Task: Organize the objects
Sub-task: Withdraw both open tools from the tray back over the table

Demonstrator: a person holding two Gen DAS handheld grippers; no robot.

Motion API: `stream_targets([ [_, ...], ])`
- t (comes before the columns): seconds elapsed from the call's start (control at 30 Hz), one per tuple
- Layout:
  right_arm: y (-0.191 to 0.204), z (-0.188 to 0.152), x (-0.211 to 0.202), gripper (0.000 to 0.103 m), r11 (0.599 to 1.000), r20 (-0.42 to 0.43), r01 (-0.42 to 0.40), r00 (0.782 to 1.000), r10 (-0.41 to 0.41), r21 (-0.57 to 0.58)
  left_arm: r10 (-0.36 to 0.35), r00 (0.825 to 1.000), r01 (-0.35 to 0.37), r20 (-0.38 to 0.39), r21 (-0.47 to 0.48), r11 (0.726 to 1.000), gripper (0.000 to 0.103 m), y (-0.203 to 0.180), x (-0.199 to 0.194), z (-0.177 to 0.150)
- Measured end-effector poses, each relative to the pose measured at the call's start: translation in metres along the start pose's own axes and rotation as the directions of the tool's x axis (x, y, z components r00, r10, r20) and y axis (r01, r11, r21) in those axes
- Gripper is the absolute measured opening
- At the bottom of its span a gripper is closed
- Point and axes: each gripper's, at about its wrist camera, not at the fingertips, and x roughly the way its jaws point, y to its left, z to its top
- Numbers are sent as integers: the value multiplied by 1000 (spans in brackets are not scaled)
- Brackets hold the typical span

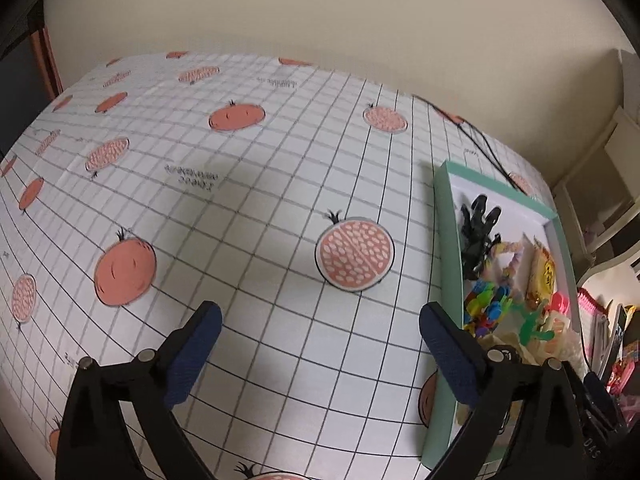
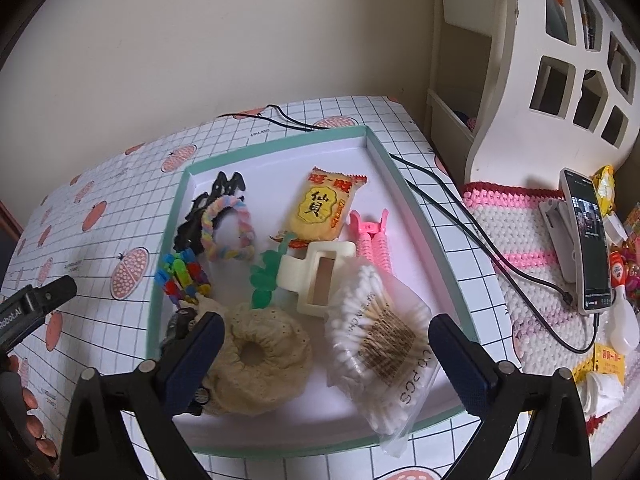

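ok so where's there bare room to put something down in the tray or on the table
In the tray, the far strip behind the snack packet is bare, as is the near left corner in front of the cream scrunchie. The tray's middle is crowded. The tablecloth left of the tray is bare.

My left view: tray [image 1: 444, 280] cut short by my right finger [image 1: 456, 360]; its near end hidden. Toys inside it crowd together, blurred, hard to sort. Print on the counter [image 1: 280, 184] too small to read. My right view: scrunchie [image 2: 260, 364] partly behind my left finger [image 2: 192, 360]; a dark thing [image 2: 182, 324] beside it, unidentifiable. Swab bag [image 2: 384, 344] lettering part legible. Phone [image 2: 588, 240] screen too small to read. Shelf [image 2: 540, 60] cut off by the edge.
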Motion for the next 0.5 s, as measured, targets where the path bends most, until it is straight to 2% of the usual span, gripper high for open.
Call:
stream_targets([
  [0.27,8,-1,-14,103,1000,6,11,1000,-11,9,-3,998,-2,60,81,997,99,4,-22,9],
  [0.4,12,-3,-24,103,1000,11,19,1000,-19,4,31,997,-42,75,147,988,99,5,-31,9],
  [0.5,16,-6,-31,103,1000,18,20,1000,-20,-2,25,996,-41,90,178,983,99,7,-39,9],
])
